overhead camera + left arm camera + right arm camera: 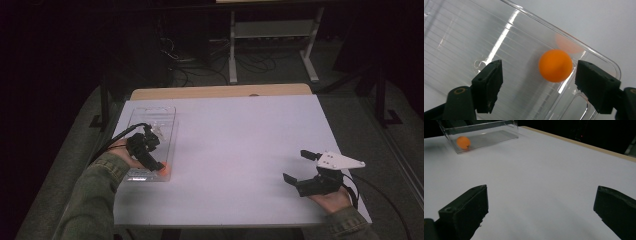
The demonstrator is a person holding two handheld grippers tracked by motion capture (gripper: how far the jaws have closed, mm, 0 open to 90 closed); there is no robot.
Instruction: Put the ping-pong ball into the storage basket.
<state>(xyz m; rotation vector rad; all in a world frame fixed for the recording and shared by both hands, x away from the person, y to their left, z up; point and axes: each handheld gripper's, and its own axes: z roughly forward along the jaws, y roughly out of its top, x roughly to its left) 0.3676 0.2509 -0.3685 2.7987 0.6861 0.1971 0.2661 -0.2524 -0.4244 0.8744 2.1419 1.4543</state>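
Note:
An orange ball (165,169) (555,65) lies in the near right corner of a clear plastic tray (154,114) (474,37) at the table's left side. My left gripper (160,167) (539,64) points down into that corner with its jaws open on either side of the ball; the ball sits close to the right jaw, with a gap to the left one. My right gripper (296,165) (542,190) rests at the table's near right, wide open with nothing between its jaws. From there the ball (463,142) and tray (486,137) show far off.
The white table top (235,130) has a wooden strip along its far edge. Beyond it, a dark floor holds cables and a white frame on legs (272,30). Each gripper trails a black cable off its side of the table.

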